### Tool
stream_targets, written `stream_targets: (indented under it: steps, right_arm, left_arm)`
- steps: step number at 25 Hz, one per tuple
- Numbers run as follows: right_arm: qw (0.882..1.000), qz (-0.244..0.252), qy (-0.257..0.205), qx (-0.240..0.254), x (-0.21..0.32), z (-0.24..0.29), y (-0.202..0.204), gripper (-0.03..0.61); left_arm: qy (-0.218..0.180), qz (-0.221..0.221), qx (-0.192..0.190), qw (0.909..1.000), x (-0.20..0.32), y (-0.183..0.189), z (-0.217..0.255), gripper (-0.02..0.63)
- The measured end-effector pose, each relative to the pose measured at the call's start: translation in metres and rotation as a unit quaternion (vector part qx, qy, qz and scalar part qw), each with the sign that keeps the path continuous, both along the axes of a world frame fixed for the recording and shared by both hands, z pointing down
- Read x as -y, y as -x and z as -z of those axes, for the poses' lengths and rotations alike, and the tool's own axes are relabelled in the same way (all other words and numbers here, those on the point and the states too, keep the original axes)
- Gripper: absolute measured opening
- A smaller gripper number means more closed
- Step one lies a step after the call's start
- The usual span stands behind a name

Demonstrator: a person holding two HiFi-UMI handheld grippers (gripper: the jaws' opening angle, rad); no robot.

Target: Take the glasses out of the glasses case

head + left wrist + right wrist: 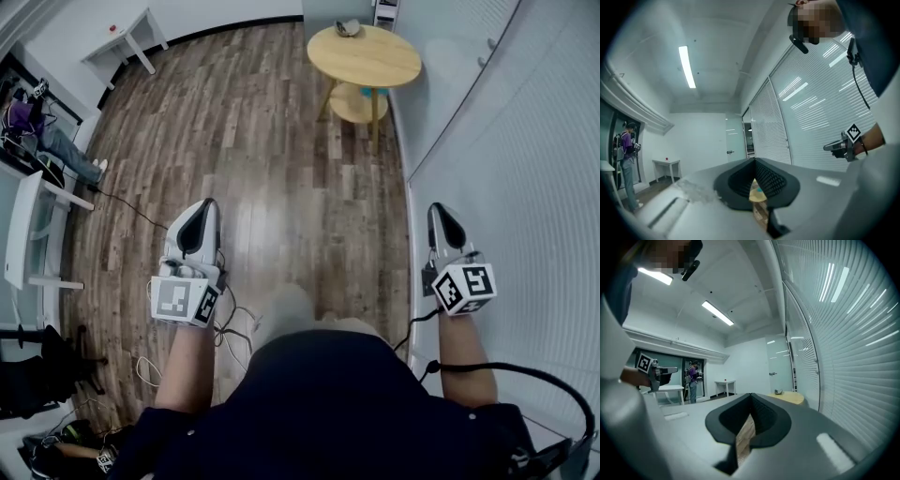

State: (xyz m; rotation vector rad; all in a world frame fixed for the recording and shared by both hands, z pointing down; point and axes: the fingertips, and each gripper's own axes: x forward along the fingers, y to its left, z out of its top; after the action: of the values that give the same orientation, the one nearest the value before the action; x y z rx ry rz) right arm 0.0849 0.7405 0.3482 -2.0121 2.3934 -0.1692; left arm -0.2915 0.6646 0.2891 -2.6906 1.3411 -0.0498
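Holding the left hand-held gripper [208,202] and right hand-held gripper [437,209] level, both closed and empty, a person [328,403] stands well apart from the round pale-wood bench [380,64]. The small dark glasses case [348,28] lies on it.

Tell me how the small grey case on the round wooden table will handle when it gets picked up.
The glasses case looks small against the round table, so it is probably light. It sits low, so it likely won't tip, but may slide on the smooth wooden top if pushed. From here, hard or soft shell cannot be told.
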Motion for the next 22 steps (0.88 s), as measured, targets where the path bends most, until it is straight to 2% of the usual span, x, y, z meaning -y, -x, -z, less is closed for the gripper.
stream_targets:
  steps: [4, 10, 15, 22]
  right_arm:
    - [1.0, 0.002, 0.007, 0.006, 0.021, -0.008, -0.006, 0.006]
    - [1.0, -0.017, 0.018, 0.019, 0.066, -0.014, -0.018, 0.007]
    - [0.999, -0.037, 0.021, 0.019, 0.121, -0.015, -0.024, 0.007]
    - [0.998, -0.046, 0.038, 0.013, 0.213, -0.006, -0.009, 0.006]
  left_arm:
    - [0.0, -0.003, 0.008, 1.0, 0.021, -0.008, -0.006, 0.003]
    - [0.009, -0.001, -0.001, 1.0, 0.085, -0.014, -0.012, 0.003]
    - [0.01, -0.005, -0.005, 0.9999, 0.155, -0.012, -0.015, 0.003]
    - [0.005, -0.019, -0.004, 0.9998, 0.259, -0.002, -0.002, 0.003]
